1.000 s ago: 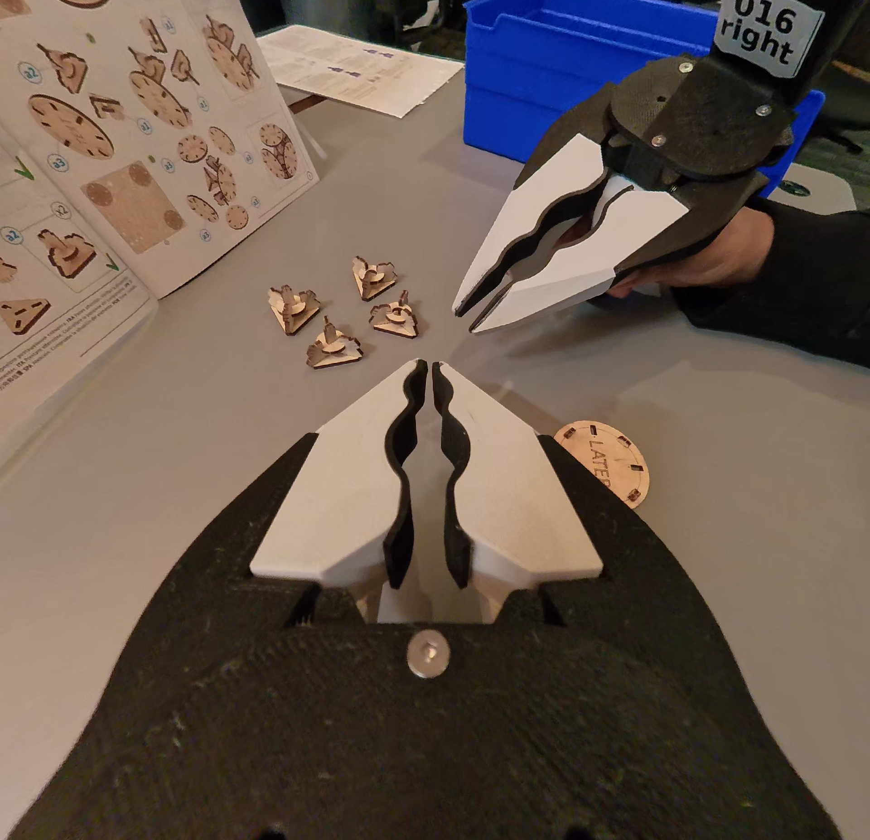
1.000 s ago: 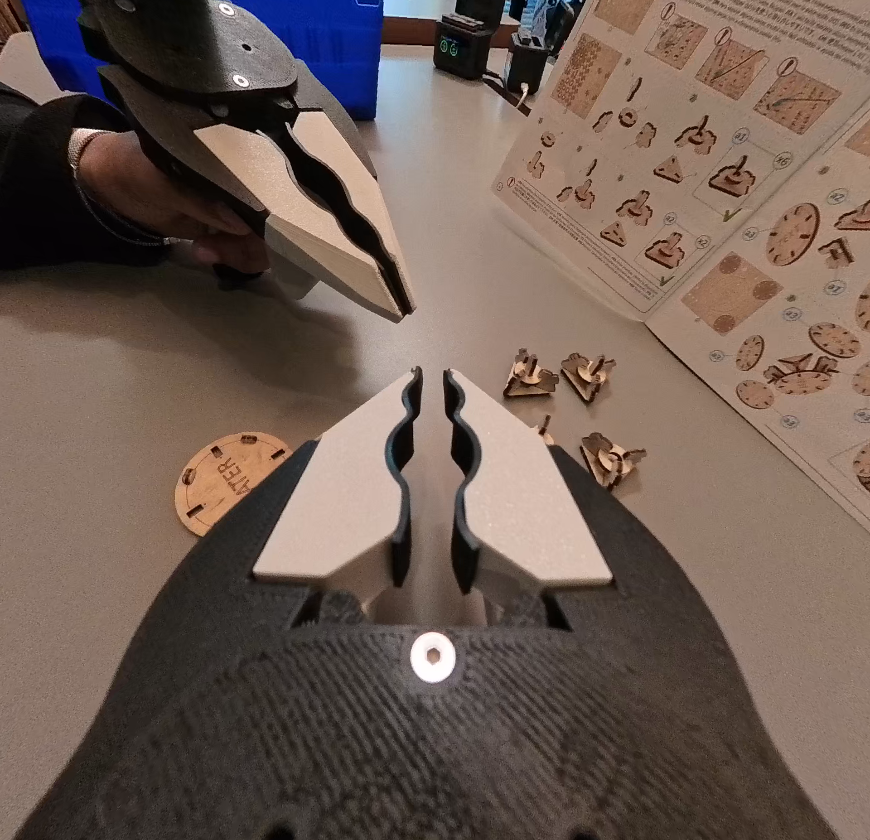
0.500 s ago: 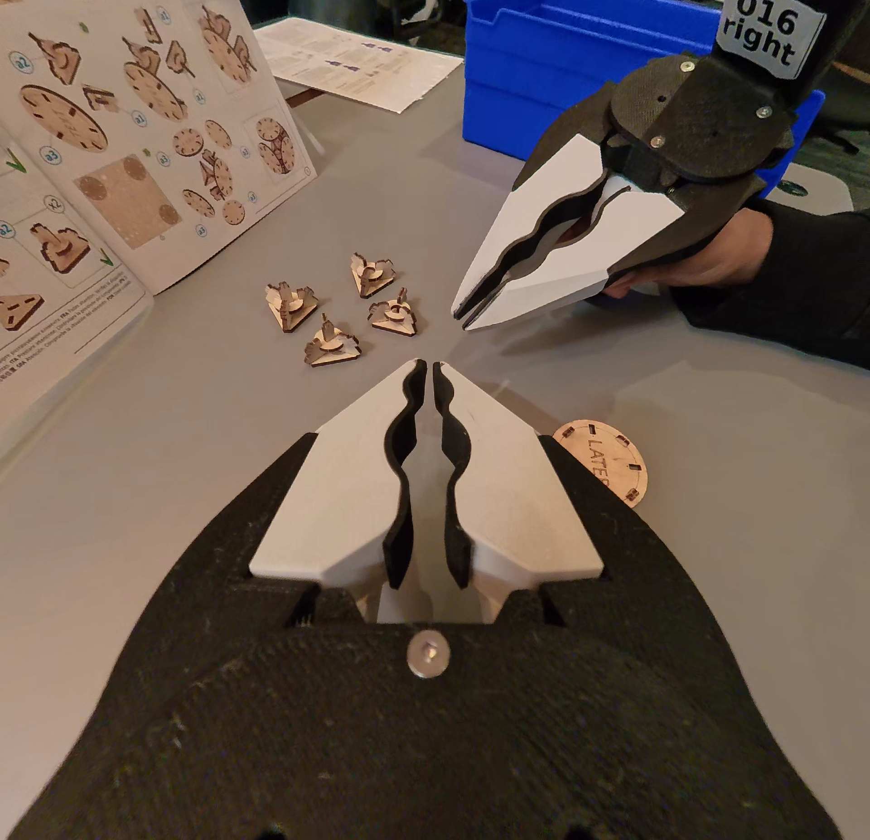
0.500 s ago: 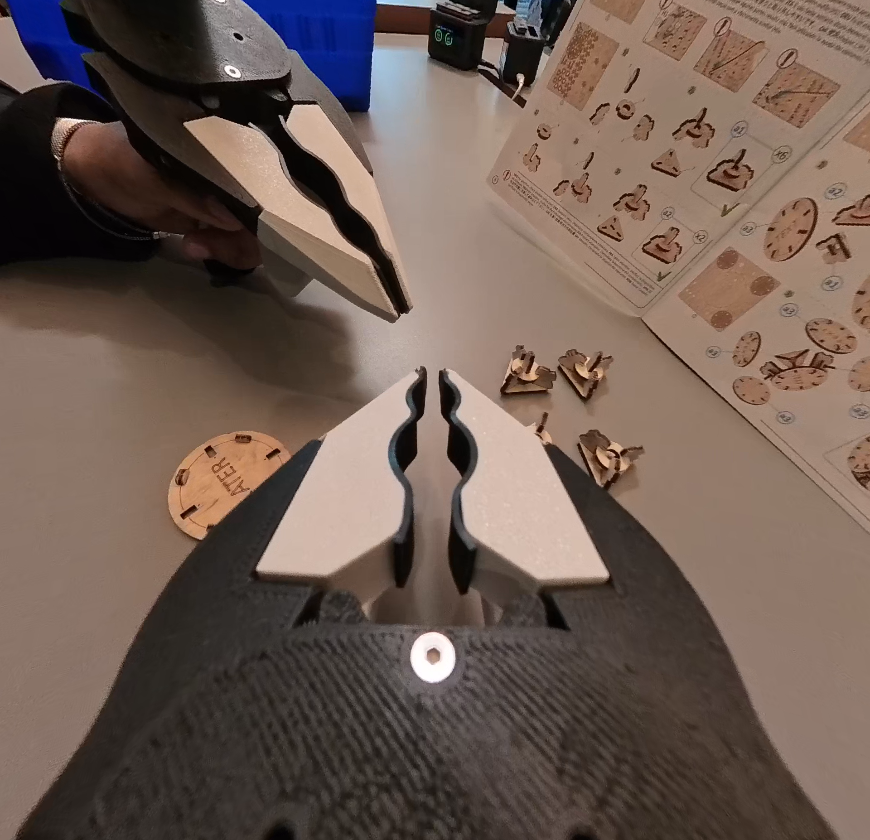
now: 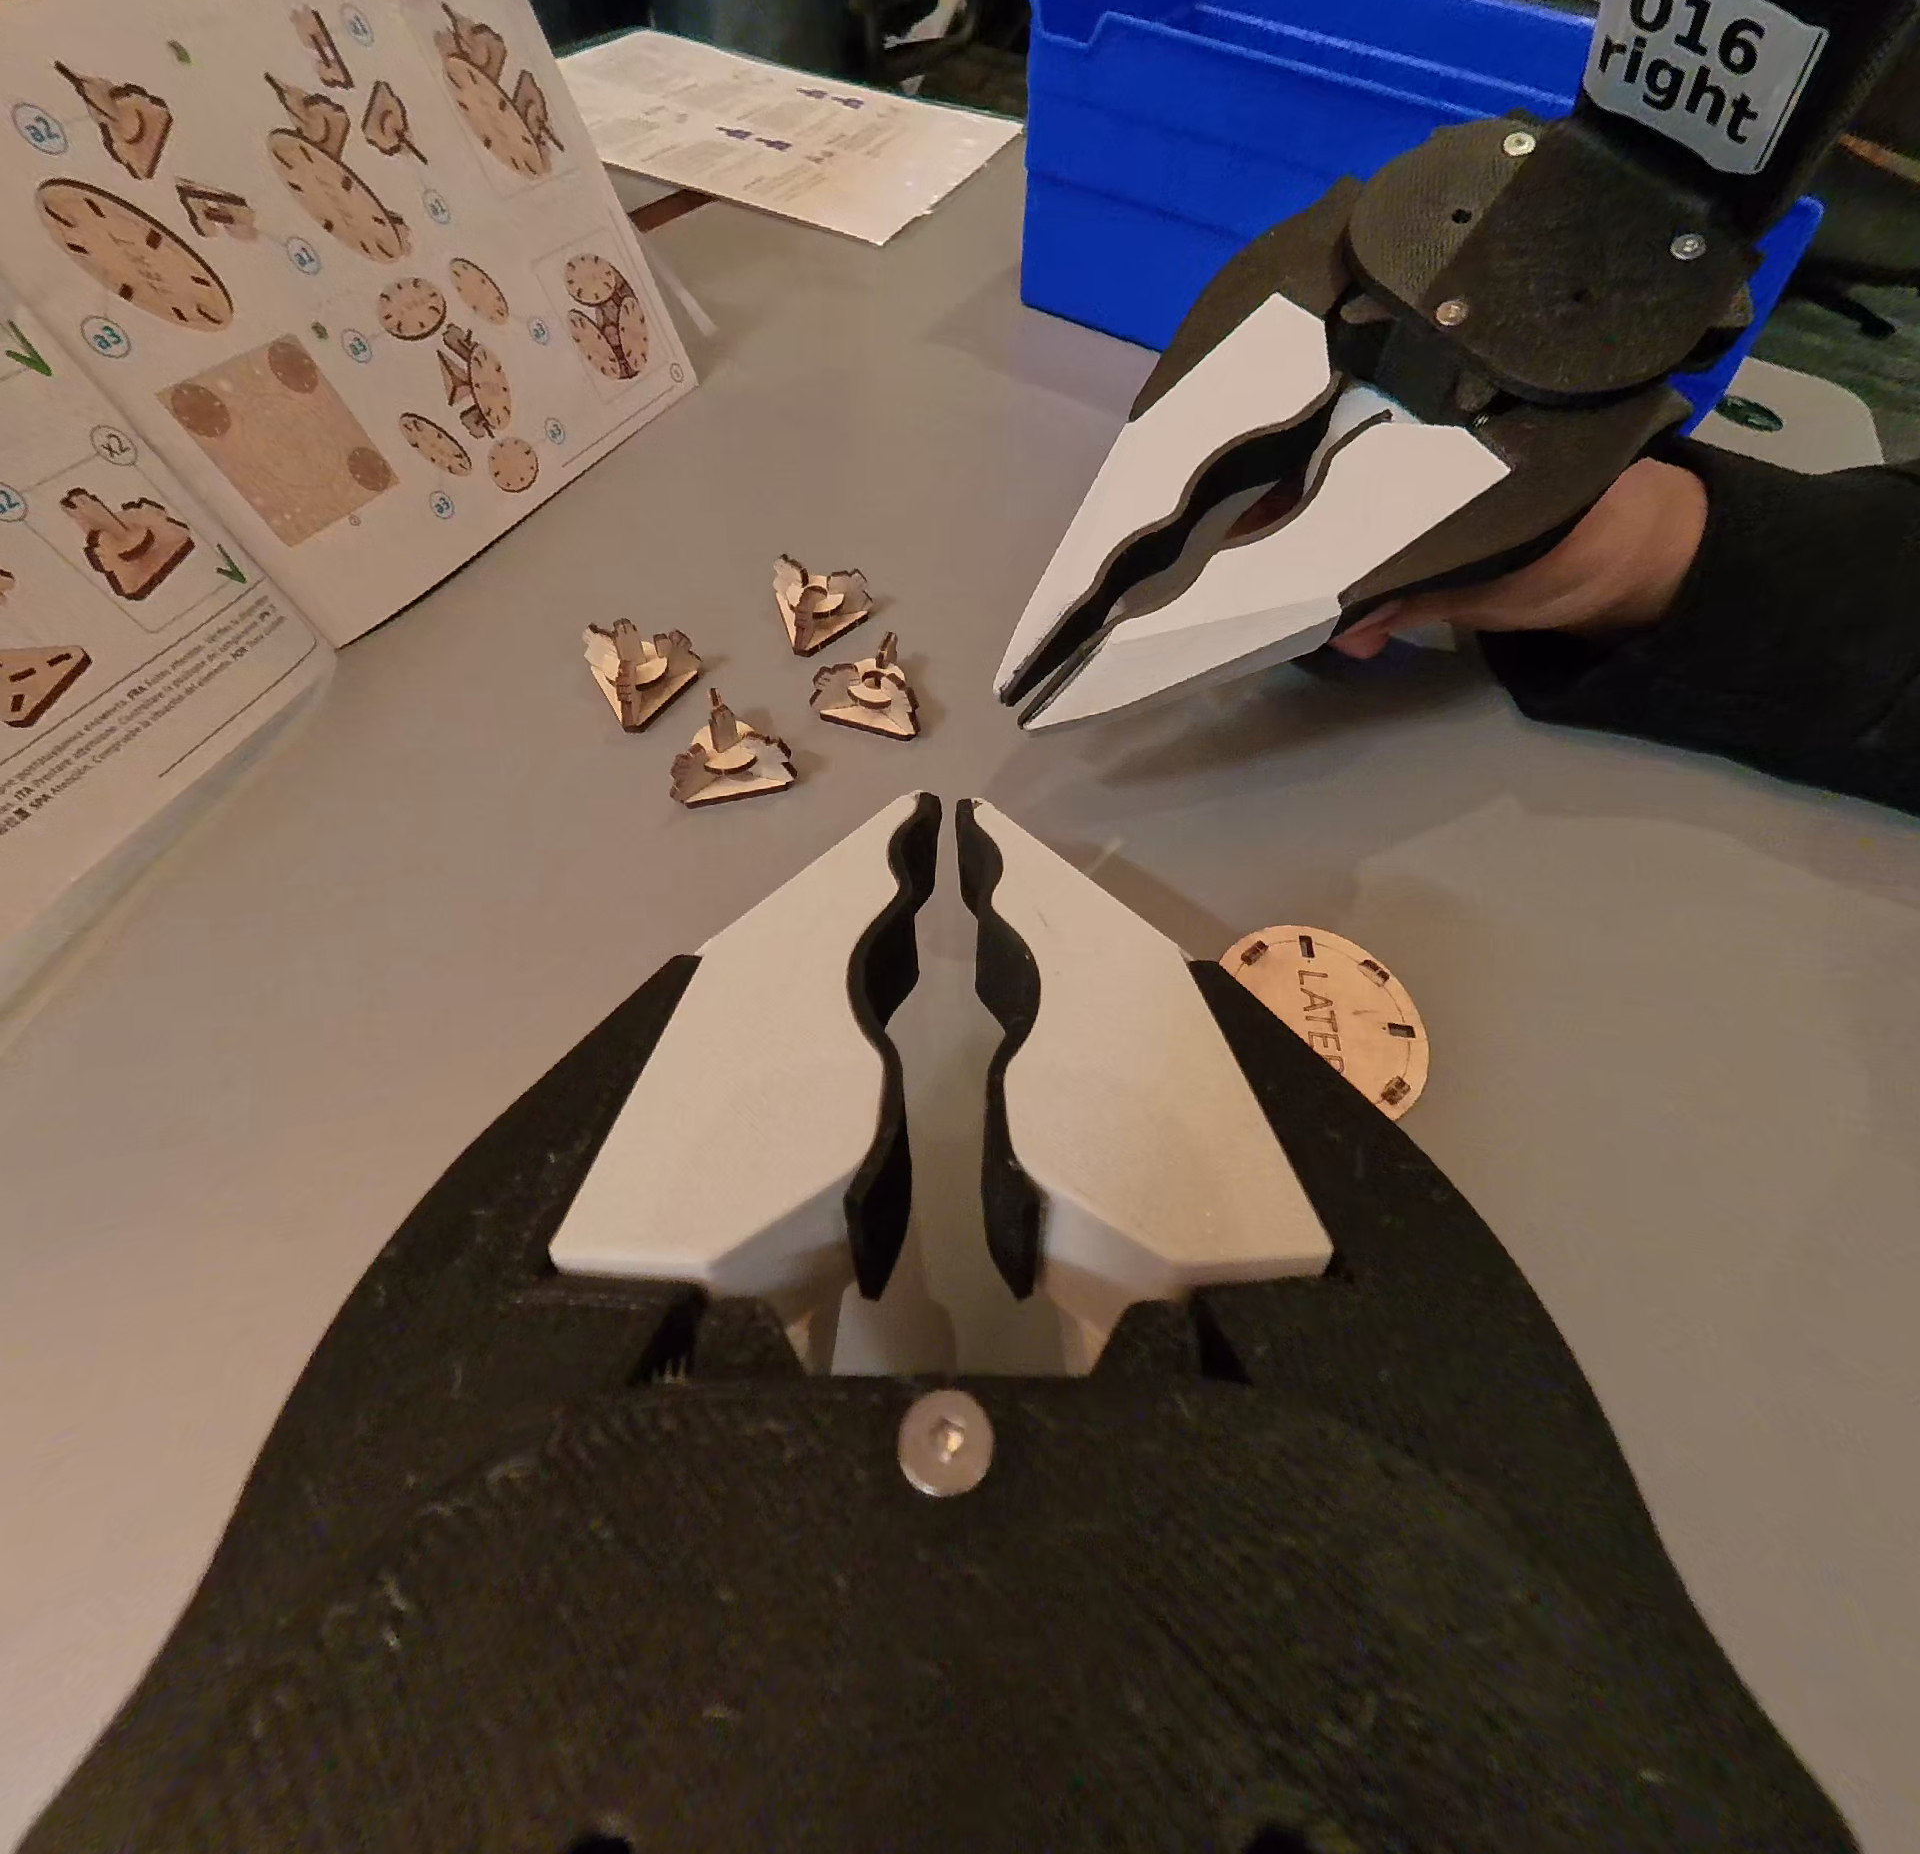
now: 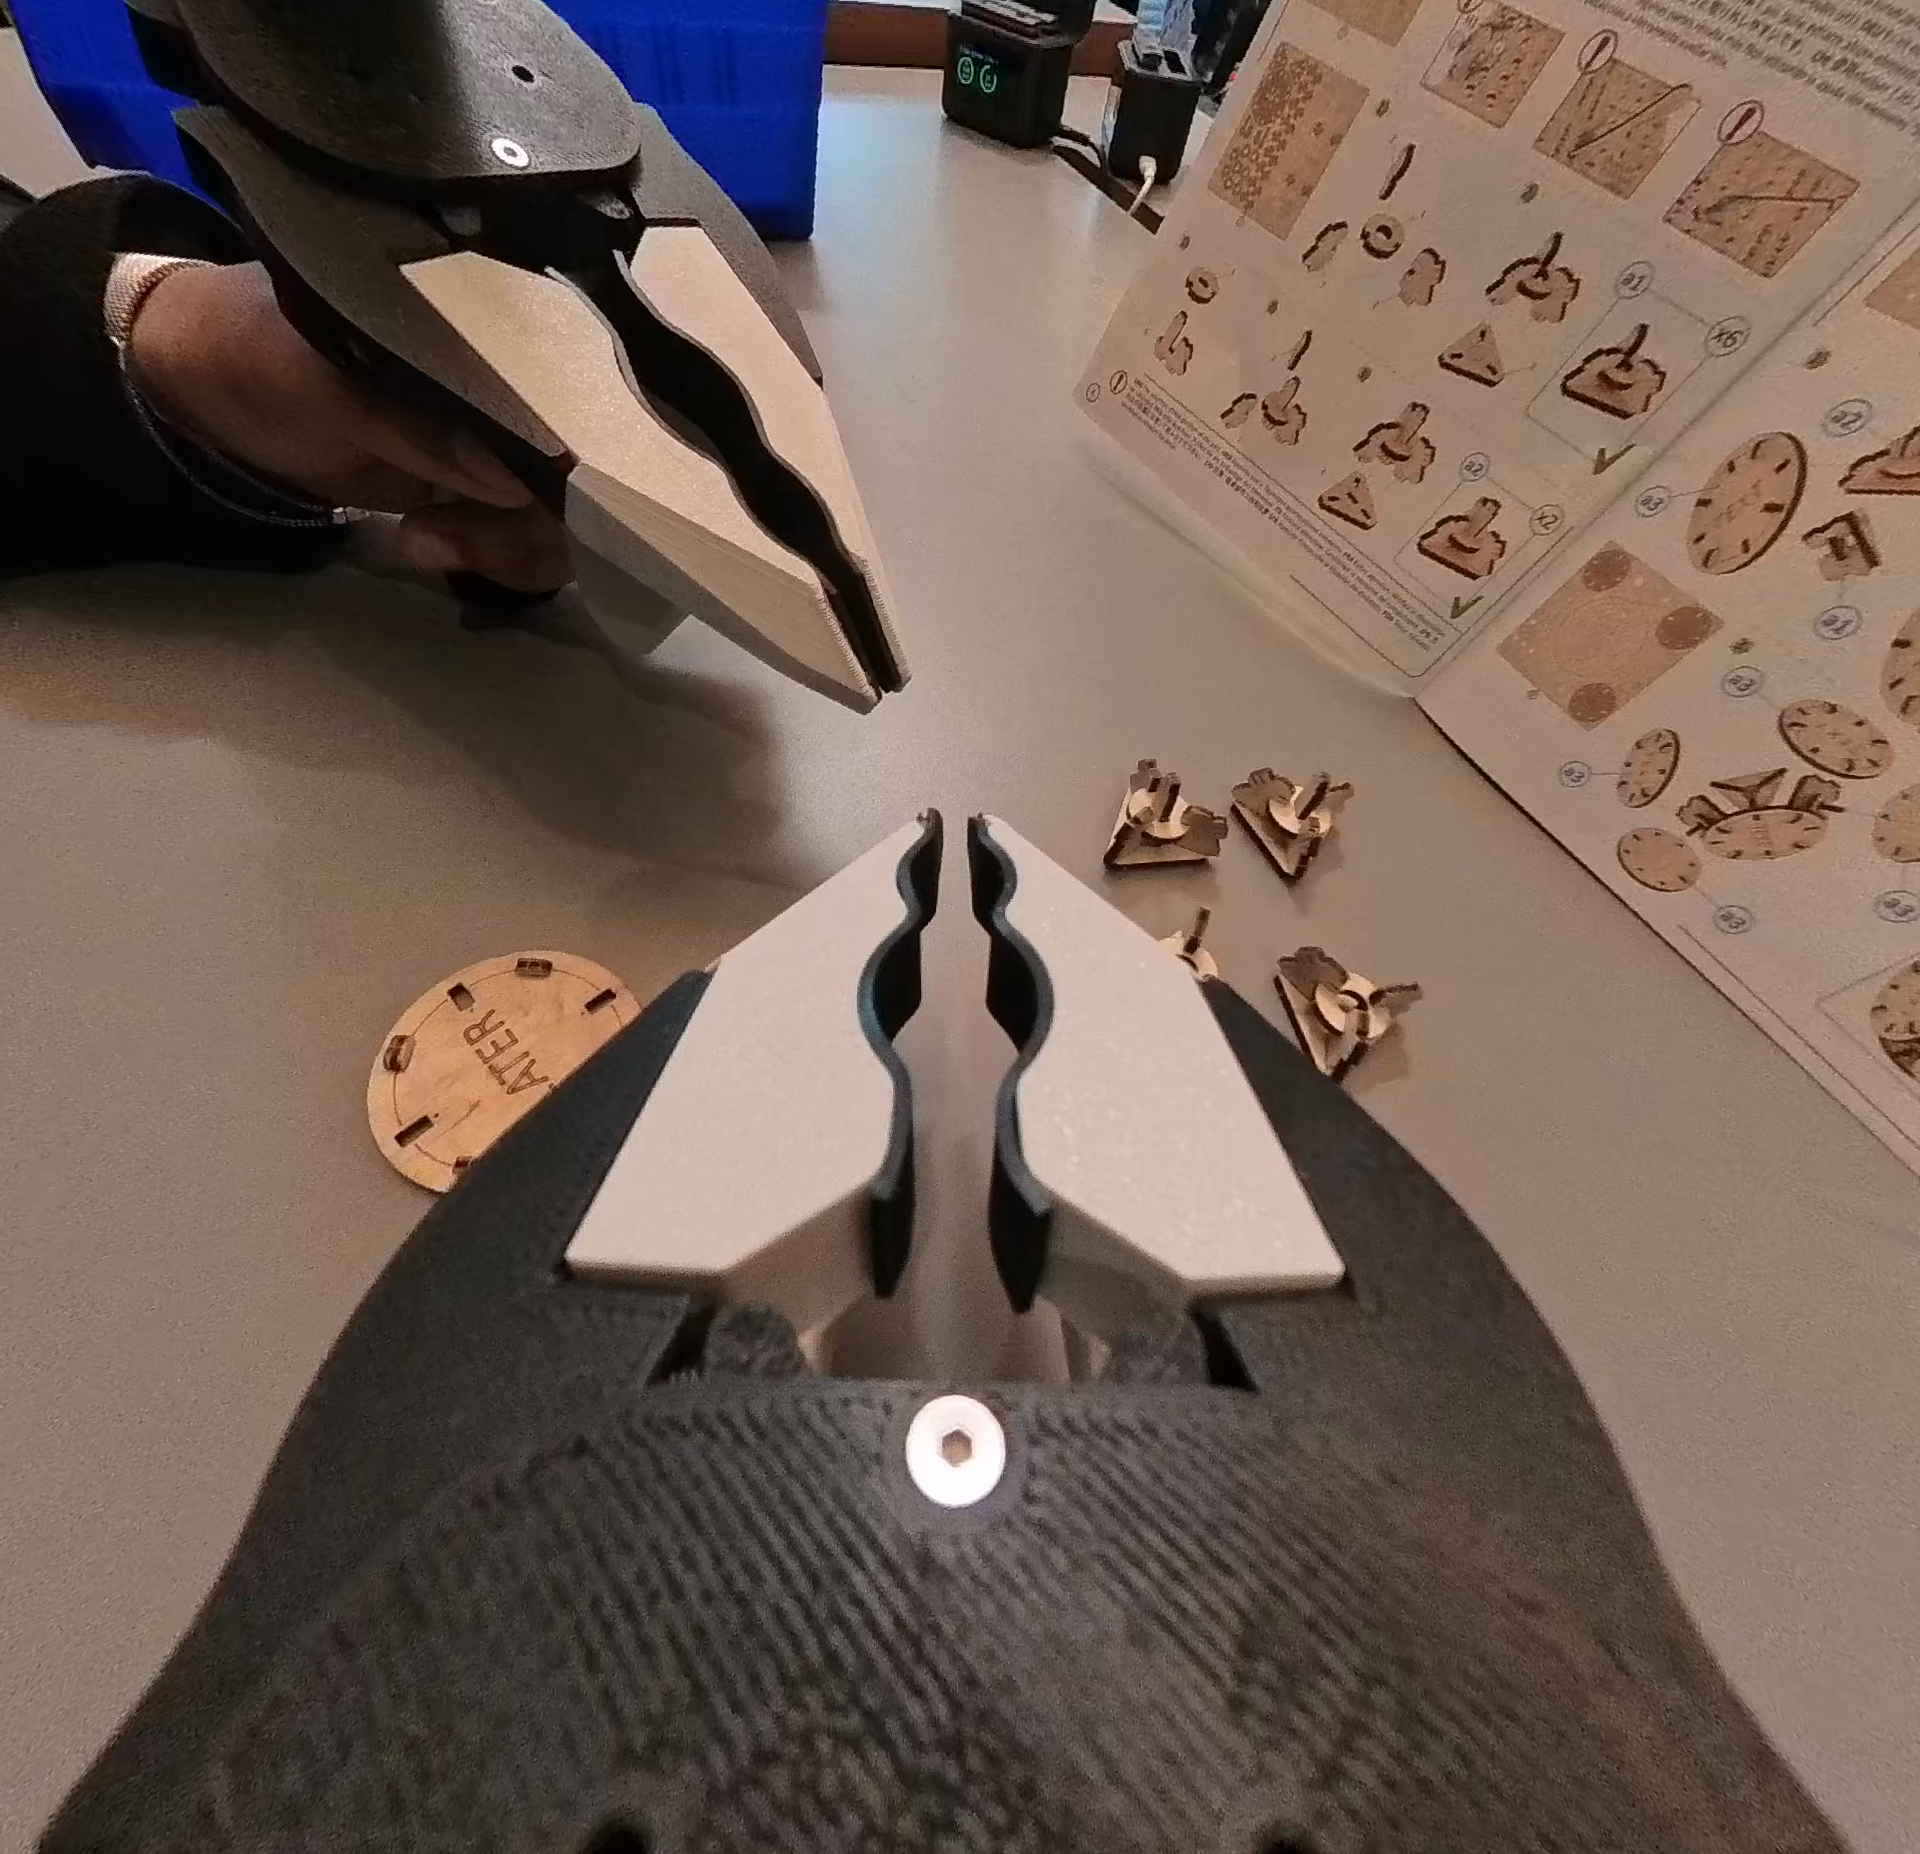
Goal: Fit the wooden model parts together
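My left gripper (image 5: 935, 802) hangs just above the grey table (image 5: 416, 973), its fingertips drawn almost together with only a thin slit between them and nothing in it. My right gripper (image 6: 948, 817) is the same: tips nearly closed, nothing between them. The two point toward each other, tips near but apart, over a bare patch of table.

Just beyond my left gripper's tips, a little to the left, sit four small triangular wooden pieces (image 5: 748, 677), each with a peg standing up; from the right wrist view they lie just right of my right gripper. A round wooden disc (image 5: 1340, 1015) with slots lies flat beside my left gripper's right flank, partly hidden under it.

An open instruction booklet (image 5: 260, 246) stands at the far left. A blue bin (image 5: 1247, 142) sits at the far right behind my right gripper, and a loose paper sheet (image 5: 790, 131) lies far off between them.
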Tool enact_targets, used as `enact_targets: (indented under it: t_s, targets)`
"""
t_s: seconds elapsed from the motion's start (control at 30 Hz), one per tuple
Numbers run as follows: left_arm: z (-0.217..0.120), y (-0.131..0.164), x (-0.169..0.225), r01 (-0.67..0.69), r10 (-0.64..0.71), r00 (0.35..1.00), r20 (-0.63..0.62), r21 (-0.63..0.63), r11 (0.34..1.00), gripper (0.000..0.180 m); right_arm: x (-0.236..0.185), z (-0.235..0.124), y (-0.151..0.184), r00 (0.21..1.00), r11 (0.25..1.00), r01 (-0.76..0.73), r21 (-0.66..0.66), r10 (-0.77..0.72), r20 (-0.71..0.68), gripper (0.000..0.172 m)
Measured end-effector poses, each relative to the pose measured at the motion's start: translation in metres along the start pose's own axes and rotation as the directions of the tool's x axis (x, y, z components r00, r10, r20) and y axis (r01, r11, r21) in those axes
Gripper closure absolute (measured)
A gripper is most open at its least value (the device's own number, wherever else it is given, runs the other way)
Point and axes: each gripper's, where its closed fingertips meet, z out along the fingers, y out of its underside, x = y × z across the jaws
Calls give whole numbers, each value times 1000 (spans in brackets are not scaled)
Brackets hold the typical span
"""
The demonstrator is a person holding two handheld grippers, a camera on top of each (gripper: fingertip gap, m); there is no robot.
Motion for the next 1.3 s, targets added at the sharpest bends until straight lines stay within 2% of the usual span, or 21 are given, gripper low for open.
enact_targets:
  t_s: [0.53,0.73,0.83,0.93,1.07,1.13,1.23,1.3]
  targets:
    - [0,0,0,1,-1,1000,-1,-2,1000,178,2,1,1,1000,1000,-2,-3,2,-16,172]
    - [0,0,0,6,-6,1000,-2,-1,1000,178,11,-1,-2,998,1000,-20,19,21,-62,172]
    - [0,0,-1,13,-13,1000,-1,3,1000,178,29,-13,-23,983,985,-29,169,58,-173,172]
    - [0,0,-2,18,-18,1000,4,4,1000,178,44,-32,-48,957,939,-20,343,117,-265,172]
    - [-3,-3,-9,54,-55,998,26,19,998,178,44,-63,-84,941,795,77,602,142,-308,172]
    - [-6,-5,-15,78,-79,996,40,29,997,178,49,-69,-93,928,752,30,659,225,-298,172]
    - [-14,-9,-29,96,-100,991,87,53,994,179,43,-70,-111,916,666,-104,739,354,-190,172]
    - [-20,-13,-38,107,-114,987,114,73,992,179,33,-61,-122,911,633,-144,761,386,-149,172]
